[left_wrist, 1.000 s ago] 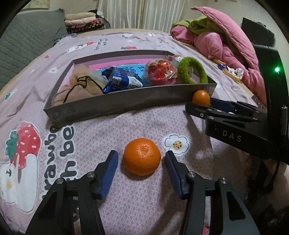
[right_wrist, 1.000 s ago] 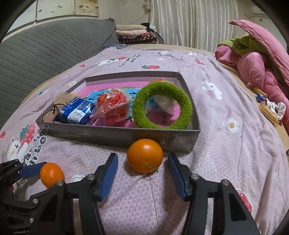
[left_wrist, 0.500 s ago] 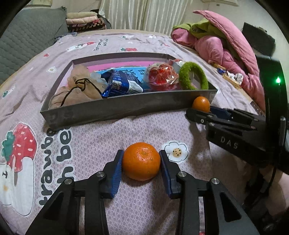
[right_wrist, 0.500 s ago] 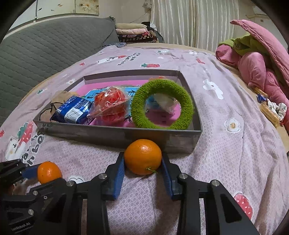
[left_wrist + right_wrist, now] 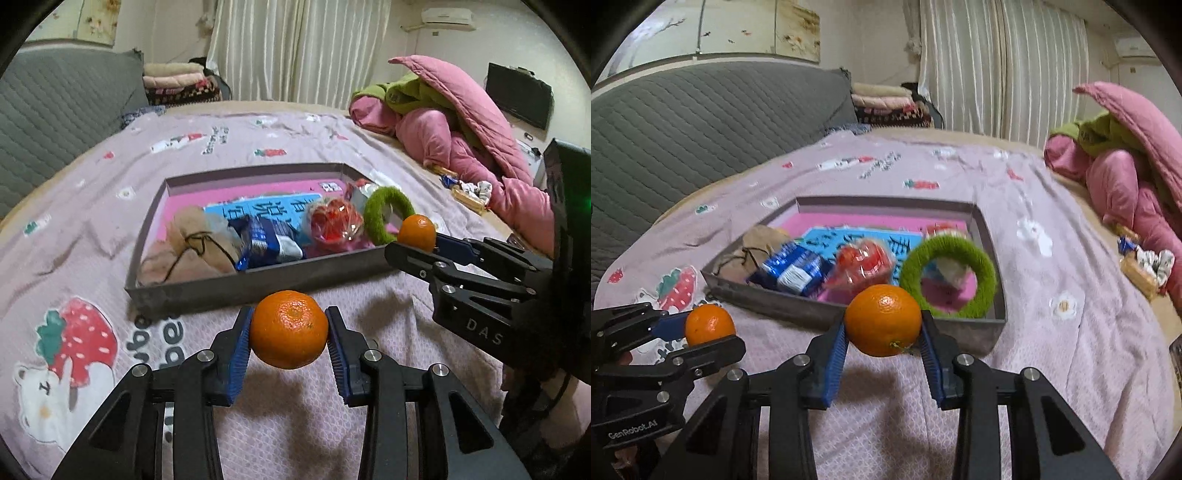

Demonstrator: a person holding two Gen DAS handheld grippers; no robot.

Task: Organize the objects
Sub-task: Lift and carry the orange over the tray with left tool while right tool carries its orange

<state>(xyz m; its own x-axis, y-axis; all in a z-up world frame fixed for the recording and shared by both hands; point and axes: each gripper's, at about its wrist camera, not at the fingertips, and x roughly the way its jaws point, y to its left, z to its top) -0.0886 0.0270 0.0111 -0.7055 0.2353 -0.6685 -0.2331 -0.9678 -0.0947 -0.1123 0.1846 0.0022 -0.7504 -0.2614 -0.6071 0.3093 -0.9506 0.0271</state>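
Note:
My left gripper [image 5: 289,328] is shut on a mandarin [image 5: 289,329], held a little above the bedspread in front of the grey tray [image 5: 258,284]. My right gripper [image 5: 882,326] is shut on a second mandarin [image 5: 882,319], also lifted, just before the tray's near wall [image 5: 960,332]. Each wrist view shows the other gripper with its fruit: the right one [image 5: 417,234] at the tray's right corner, the left one [image 5: 709,330] at lower left. The tray holds a green fuzzy ring [image 5: 947,277], a red wrapped item [image 5: 862,264], a blue packet [image 5: 792,271] and a tan drawstring pouch [image 5: 188,243].
The purple printed bedspread [image 5: 92,206] covers the bed. A heap of pink and green bedding [image 5: 461,122] lies at the back right, with small wrapped snacks [image 5: 1141,266] beside it. A grey quilted headboard [image 5: 701,122] rises on the left; folded cloths [image 5: 177,83] are stacked behind.
Both grippers closed on their mandarins, which lay between open jaws a second ago, and both then lifted the fruit off the bedspread.

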